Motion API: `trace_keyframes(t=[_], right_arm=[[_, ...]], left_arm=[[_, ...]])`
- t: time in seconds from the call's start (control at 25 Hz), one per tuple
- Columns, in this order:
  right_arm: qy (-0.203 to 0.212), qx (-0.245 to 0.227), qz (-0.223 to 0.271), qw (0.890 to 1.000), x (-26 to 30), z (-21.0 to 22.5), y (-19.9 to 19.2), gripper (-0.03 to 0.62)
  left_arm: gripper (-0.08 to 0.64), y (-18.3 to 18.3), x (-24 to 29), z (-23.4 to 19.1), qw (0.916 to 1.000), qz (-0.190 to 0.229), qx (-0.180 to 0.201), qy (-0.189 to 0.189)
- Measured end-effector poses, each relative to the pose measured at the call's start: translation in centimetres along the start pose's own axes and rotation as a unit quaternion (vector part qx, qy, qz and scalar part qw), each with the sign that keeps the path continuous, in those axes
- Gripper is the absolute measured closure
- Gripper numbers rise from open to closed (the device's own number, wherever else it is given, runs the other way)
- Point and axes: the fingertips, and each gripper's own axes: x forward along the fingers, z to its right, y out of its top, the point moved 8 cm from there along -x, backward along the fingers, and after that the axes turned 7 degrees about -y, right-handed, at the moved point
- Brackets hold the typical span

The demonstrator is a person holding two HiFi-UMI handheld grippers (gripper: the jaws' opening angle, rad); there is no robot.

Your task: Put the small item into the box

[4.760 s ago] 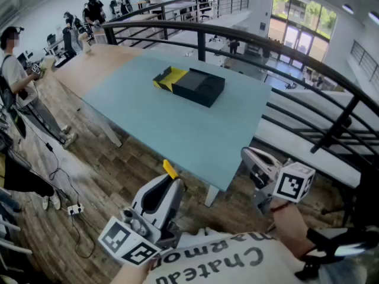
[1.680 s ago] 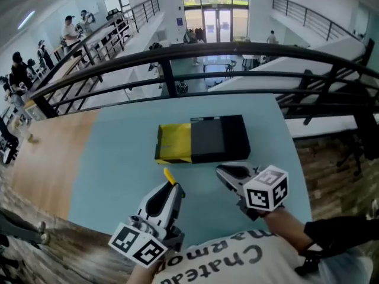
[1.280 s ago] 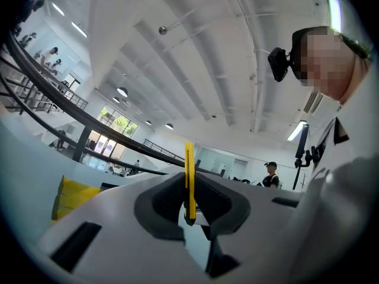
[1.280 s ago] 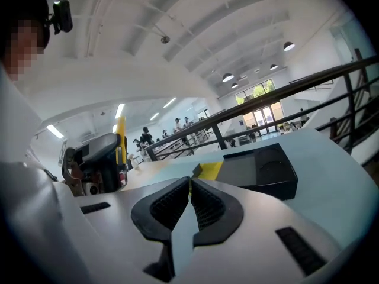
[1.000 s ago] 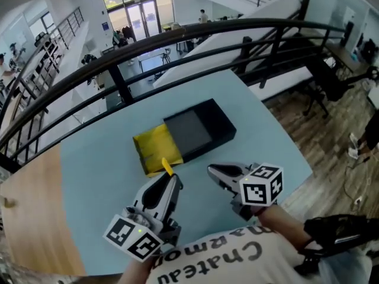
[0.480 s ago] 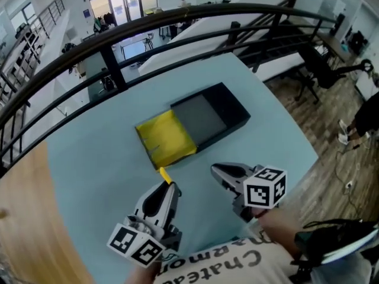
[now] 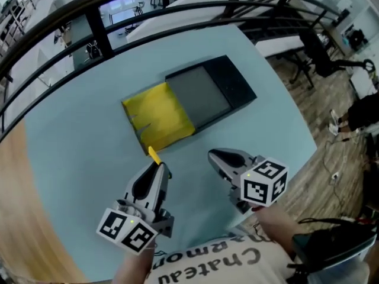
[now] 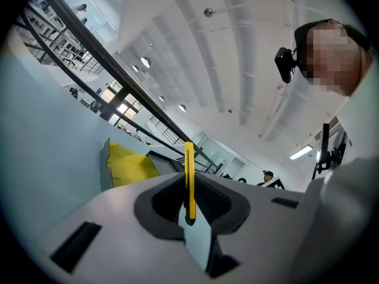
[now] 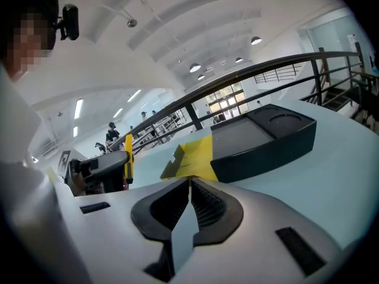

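Observation:
A black box (image 7: 219, 90) lies on the pale blue table (image 7: 77, 152), its yellow inner tray (image 7: 159, 116) slid out to the left. My left gripper (image 7: 156, 165) is shut on a thin yellow strip (image 7: 154, 155), which stands on edge between the jaws (image 8: 188, 182) just short of the yellow tray (image 8: 131, 164). My right gripper (image 7: 212, 156) hovers to the right of it, shut with nothing in it (image 9: 189, 183), facing the box (image 9: 263, 136). The right gripper view also catches the left gripper (image 9: 98, 171) and its strip (image 9: 128, 151).
A black railing (image 7: 177, 7) runs along the table's far edge, with a drop to a lower floor behind. A wooden tabletop (image 7: 15, 218) adjoins at the left. The table's right edge (image 7: 296, 120) falls to wood flooring with office chairs.
The person has come up to the table; both grippers now hang over it close to the box. The left keeps its yellow strip, the right stays shut.

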Motion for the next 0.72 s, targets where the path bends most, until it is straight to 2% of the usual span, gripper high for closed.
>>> trace_keyframes(t=[0.28,0.4,0.48,0.6,0.72], right_arm=[[0.027,-0.059,0.01,0.998,3.0,-0.3,2.3,0.554],[0.044,-0.074,0.004,0.996,4.0,-0.4,2.7,0.554],[0.052,-0.077,0.001,0.996,4.3,0.0,3.0,0.554],[0.055,-0.075,-0.005,0.996,4.4,1.1,3.3,0.554],[0.052,-0.068,-0.009,0.996,4.1,2.3,3.7,0.554]], left_arm=[[0.517,-0.3,3.6,-1.8,0.9992,-0.038,0.008,0.015],[0.517,0.1,5.0,-2.5,0.9951,-0.073,0.044,0.051],[0.517,1.0,5.8,-3.1,0.9874,-0.1,0.092,0.081],[0.517,2.9,7.1,-3.8,0.9704,-0.127,0.171,0.114],[0.517,4.1,8.7,-4.6,0.9578,-0.138,0.219,0.126]])
